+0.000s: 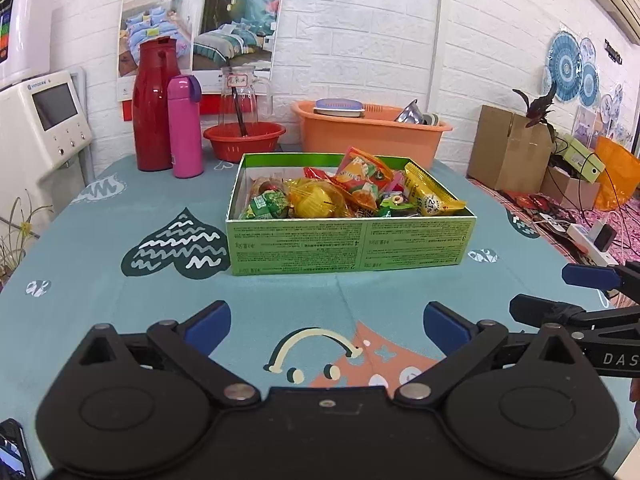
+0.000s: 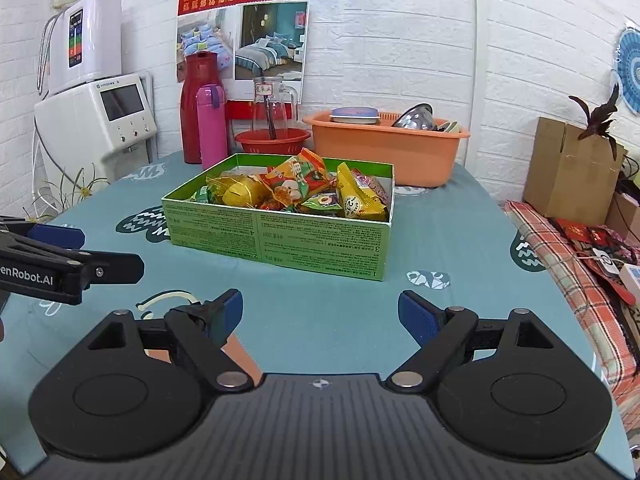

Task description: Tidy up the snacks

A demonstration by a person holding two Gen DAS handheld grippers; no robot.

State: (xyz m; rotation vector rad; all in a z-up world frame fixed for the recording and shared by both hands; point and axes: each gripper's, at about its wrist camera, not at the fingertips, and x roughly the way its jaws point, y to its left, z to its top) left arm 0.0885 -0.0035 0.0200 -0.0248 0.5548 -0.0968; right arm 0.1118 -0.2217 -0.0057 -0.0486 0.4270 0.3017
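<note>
A green cardboard box (image 1: pixel 348 246) stands on the blue tablecloth, holding several snack packets (image 1: pixel 352 192) in yellow, orange and green wrappers. It also shows in the right wrist view (image 2: pixel 280 240), with the snack packets (image 2: pixel 296 188) piled inside. My left gripper (image 1: pixel 326 322) is open and empty, hovering over the cloth short of the box. My right gripper (image 2: pixel 320 314) is open and empty, also short of the box. The right gripper's fingers (image 1: pixel 588 276) show at the right edge of the left wrist view. The left gripper's fingers (image 2: pixel 60 236) show at the left edge of the right wrist view.
Behind the box stand a red thermos (image 1: pixel 154 104), a pink bottle (image 1: pixel 184 126), a glass jug in a red bowl (image 1: pixel 244 140) and an orange basin (image 1: pixel 368 132) with dishes. A white appliance (image 1: pixel 40 120) is at left. Cardboard boxes (image 1: pixel 508 148) and clutter lie right of the table.
</note>
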